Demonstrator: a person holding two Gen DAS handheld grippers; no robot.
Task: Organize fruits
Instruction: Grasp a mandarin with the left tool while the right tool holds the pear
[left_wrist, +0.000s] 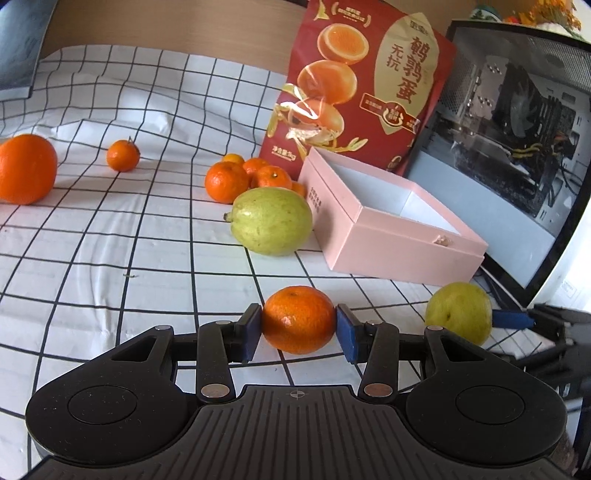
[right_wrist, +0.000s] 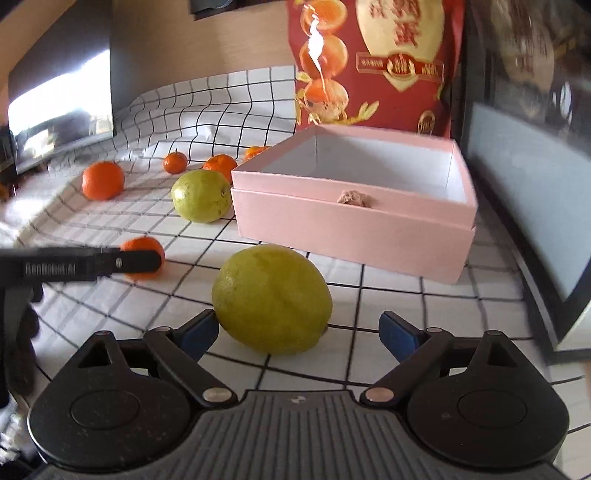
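from the left wrist, left gripper (left_wrist: 299, 325) clamps mandarin (left_wrist: 298, 319) — right gripper (right_wrist: 297, 332) fingers gape around guava (right_wrist: 271, 299).

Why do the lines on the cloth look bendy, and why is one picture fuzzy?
Both views use a fisheye lens, so the checked cloth curves toward the edges. The left wrist view is sharp. The right wrist view is smeared, most on the red bag, where a white glare streak sits.

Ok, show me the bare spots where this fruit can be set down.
The open pink cardboard box is empty inside. The checked white cloth lies bare between the big orange and the large green guava. It is crowded at the small mandarin pile beside the red printed bag.
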